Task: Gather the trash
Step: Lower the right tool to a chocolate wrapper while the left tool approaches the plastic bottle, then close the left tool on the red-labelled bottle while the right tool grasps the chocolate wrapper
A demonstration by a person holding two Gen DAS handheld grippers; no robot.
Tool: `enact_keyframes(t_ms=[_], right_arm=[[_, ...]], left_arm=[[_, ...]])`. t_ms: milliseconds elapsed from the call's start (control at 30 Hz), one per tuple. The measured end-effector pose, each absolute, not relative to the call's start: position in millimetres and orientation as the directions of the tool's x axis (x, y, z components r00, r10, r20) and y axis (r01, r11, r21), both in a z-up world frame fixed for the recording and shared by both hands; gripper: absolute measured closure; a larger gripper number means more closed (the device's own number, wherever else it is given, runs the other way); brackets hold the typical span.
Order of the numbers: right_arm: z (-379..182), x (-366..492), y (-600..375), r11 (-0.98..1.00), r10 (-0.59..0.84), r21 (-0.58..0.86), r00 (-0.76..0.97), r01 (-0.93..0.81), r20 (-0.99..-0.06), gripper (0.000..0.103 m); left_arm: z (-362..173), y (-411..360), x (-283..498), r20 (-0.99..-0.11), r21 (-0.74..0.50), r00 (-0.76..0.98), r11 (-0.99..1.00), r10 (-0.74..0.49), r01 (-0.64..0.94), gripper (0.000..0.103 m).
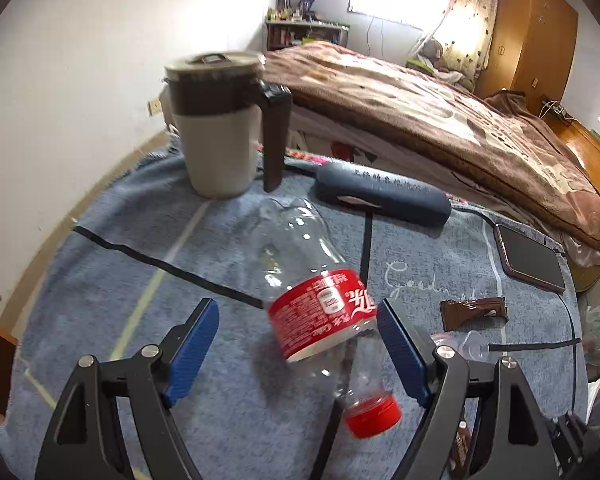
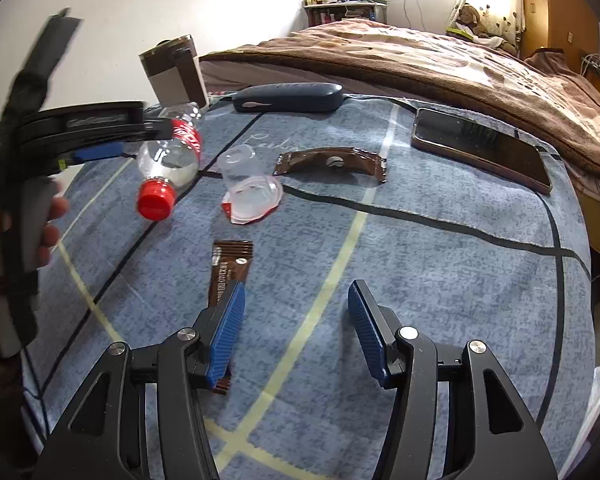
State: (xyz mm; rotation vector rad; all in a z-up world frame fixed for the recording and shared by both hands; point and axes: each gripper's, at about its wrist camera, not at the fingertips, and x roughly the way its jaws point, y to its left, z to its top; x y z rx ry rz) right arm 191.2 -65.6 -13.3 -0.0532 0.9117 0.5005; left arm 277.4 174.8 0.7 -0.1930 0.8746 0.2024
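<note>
An empty clear bottle (image 1: 320,312) with a red label and red cap lies slanted between the fingers of my left gripper (image 1: 296,304). Its label sits against the right pad, and a wide gap separates it from the left pad, so the jaws stand open. In the right wrist view the same bottle (image 2: 172,152) shows beside the left gripper (image 2: 140,136). My right gripper (image 2: 296,320) hovers open over the blue cloth with nothing between its pads. A brown sachet (image 2: 228,264) lies partly under its left finger. A clear plastic cup (image 2: 248,184) and a brown wrapper (image 2: 332,164) lie further back.
A lidded mug (image 1: 220,128), a dark glasses case (image 1: 380,196) and a phone (image 1: 532,256) sit on the blue tablecloth (image 2: 420,280). A bed with a brown blanket (image 1: 440,112) runs behind the table. A hand (image 2: 48,216) holds the left gripper's handle.
</note>
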Motion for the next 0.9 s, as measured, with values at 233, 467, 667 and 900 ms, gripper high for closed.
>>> enact_keyframes(t_ms=[233, 467, 667, 900], right_arm=[[-11, 184, -53, 0.864, 0.42, 0.166, 0.498, -0.476, -0.759, 0.047], [-18, 184, -37, 0.854, 0.4, 0.135, 0.467, -0.503, -0.789, 0.047], [-20, 185, -29, 0.86, 0.355, 0.082, 0.477, -0.503, -0.804, 0.047], [-18, 179, -28, 0.869, 0.315, 0.032, 0.503, -0.493, -0.805, 0.069]], left_arm=[[-9, 170, 289, -0.79, -0.082, 0.607, 0.966, 0.088, -0.247, 0.02], [-23, 177, 289, -0.817, -0.093, 0.572, 0.962, 0.074, -0.258, 0.032], [-30, 182, 286, -0.825, -0.098, 0.56, 0.961, 0.067, -0.259, 0.039], [-29, 183, 284, -0.818, -0.097, 0.572, 0.962, 0.069, -0.255, 0.039]])
